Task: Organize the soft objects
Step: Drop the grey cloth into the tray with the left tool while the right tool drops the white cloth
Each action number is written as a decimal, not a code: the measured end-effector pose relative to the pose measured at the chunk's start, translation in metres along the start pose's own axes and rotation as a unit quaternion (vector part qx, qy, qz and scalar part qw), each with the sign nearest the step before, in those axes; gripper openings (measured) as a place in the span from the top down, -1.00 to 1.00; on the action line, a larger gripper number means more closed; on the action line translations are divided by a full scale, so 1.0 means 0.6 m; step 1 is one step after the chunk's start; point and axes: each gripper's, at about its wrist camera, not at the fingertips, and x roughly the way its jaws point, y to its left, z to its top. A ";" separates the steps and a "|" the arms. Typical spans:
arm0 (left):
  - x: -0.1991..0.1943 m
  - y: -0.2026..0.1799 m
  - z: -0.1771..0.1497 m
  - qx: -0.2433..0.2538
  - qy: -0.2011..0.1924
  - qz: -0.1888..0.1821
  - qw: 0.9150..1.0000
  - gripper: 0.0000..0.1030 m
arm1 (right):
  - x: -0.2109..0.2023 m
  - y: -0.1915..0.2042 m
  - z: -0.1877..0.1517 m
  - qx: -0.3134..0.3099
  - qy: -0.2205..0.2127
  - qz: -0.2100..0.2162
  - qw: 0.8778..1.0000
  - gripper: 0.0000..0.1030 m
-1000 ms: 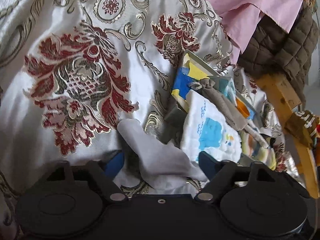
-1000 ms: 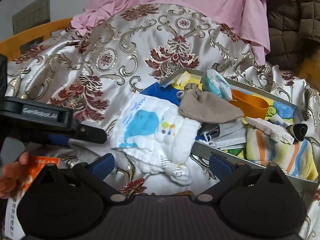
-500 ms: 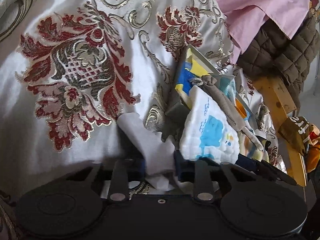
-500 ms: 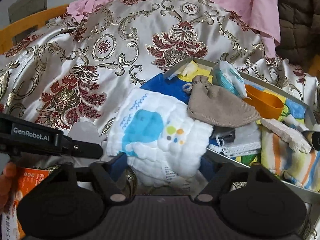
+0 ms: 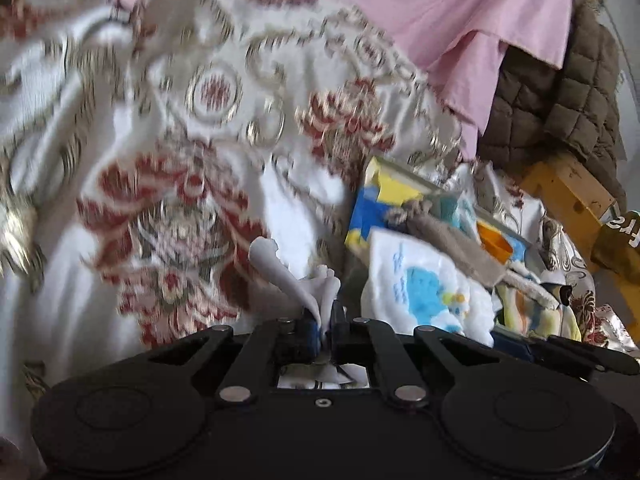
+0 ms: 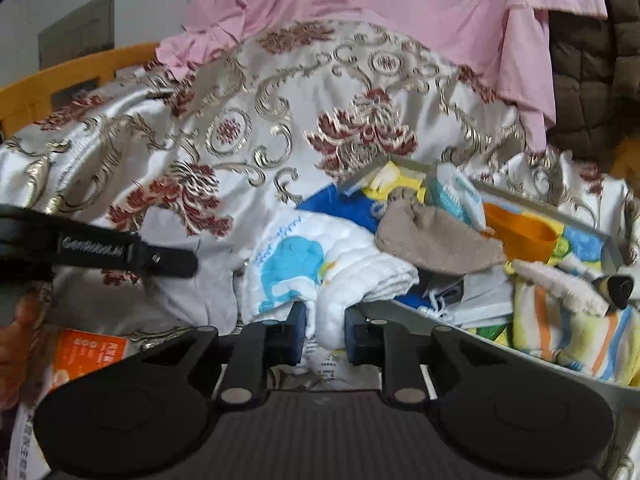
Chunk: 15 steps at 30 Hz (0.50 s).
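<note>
My left gripper [image 5: 325, 330] is shut on a light grey cloth [image 5: 298, 276], bunched between its pads and lifted off the brocade cover; it also shows in the right wrist view [image 6: 192, 300]. My right gripper [image 6: 325, 330] is shut on the white quilted cloth with a blue whale print [image 6: 320, 264], which also shows in the left wrist view [image 5: 420, 284], at the near corner of the grey tray [image 6: 608, 248]. A beige drawstring pouch [image 6: 436, 244] lies on the tray's contents. The left gripper's black arm [image 6: 120, 254] crosses the right wrist view at left.
The tray holds an orange scoop [image 6: 520, 232], a striped towel [image 6: 568, 332], a tissue pack [image 6: 456, 196] and other items. A brocade cover [image 6: 280, 120] lies over the furniture. Pink cloth [image 6: 400, 0] and a brown quilted jacket [image 5: 560, 92] hang behind. An orange packet [image 6: 80, 356] lies at lower left.
Both grippers have shut: the left on the grey cloth, lifting it off the cover, the right on the whale-print cloth. The left view is blurred by motion.
</note>
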 end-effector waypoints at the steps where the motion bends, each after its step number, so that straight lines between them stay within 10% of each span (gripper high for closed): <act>1: -0.006 -0.005 0.002 0.005 -0.013 0.000 1.000 0.90 | -0.009 -0.001 0.005 -0.006 -0.011 -0.004 1.000 0.61; 15: 0.008 -0.175 0.108 0.083 -0.123 -0.050 0.988 0.89 | -0.084 -0.184 0.080 0.127 -0.162 -0.062 0.977 0.65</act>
